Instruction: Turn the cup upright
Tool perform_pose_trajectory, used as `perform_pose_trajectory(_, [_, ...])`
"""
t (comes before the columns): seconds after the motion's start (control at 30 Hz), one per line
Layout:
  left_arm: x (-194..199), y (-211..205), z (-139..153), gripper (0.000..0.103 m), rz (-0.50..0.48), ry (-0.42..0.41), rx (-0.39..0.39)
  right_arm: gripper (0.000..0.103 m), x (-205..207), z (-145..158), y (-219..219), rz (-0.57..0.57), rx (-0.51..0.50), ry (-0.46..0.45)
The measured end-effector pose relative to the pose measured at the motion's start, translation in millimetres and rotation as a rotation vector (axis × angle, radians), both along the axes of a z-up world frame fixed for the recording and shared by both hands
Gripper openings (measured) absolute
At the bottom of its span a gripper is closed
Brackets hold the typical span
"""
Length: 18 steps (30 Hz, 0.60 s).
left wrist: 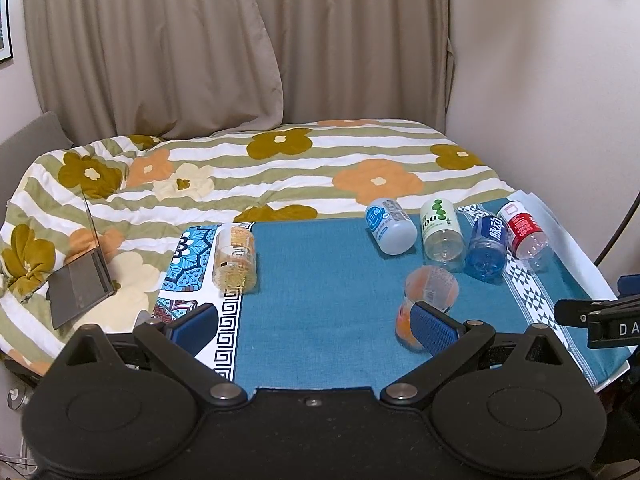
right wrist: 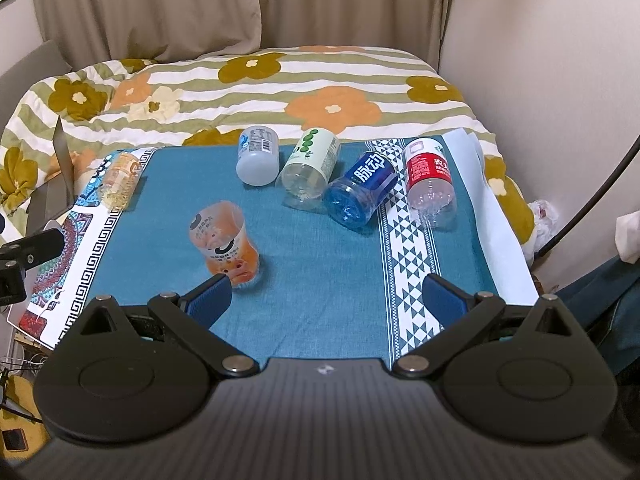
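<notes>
Lying on the teal cloth: the orange cup [right wrist: 226,242] is seen upside down and tilted, base uppermost, on the teal tablecloth [right wrist: 320,280].
Orange cup from the left wrist: the same cup [left wrist: 428,298] is partly covered by the right-hand blue pad of the left gripper [left wrist: 316,326]; contact cannot be told.
Left gripper: its jaws are spread wide and nothing is held between them.
Right gripper [right wrist: 326,298]: its jaws are likewise spread wide and nothing is clamped; its left pad [right wrist: 210,298] is seen just beside the orange cup.
Yellow cup [right wrist: 120,182]: laid on its side, well to the left of the orange cup, at the cloth's patterned border.
Row beyond the orange cup: a pale blue cup [right wrist: 258,156], a green-dotted clear cup [right wrist: 310,164], a blue cup [right wrist: 362,188] and a red-labelled cup [right wrist: 430,180] are laid on their sides, close together.
Behind the orange cup: a flowered quilt [right wrist: 280,84] and beige curtains [right wrist: 240,4] are shown.
Far left of the orange cup: an open laptop [left wrist: 82,280] is rested on the quilt.
</notes>
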<state>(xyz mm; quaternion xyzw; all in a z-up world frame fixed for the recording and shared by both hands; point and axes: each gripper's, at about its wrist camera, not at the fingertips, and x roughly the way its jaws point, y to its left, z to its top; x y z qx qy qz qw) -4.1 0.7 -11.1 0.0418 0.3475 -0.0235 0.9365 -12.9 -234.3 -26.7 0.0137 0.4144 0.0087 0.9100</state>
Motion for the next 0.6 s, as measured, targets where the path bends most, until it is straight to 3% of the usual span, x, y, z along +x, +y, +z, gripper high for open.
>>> perform_pose_trajectory(0.6, [4.5, 0.8, -0.5, 0.103, -0.007, -0.012, -0.003, 0.103, 3.5, -2.5, -0.3, -0.003, -0.006, 0.003])
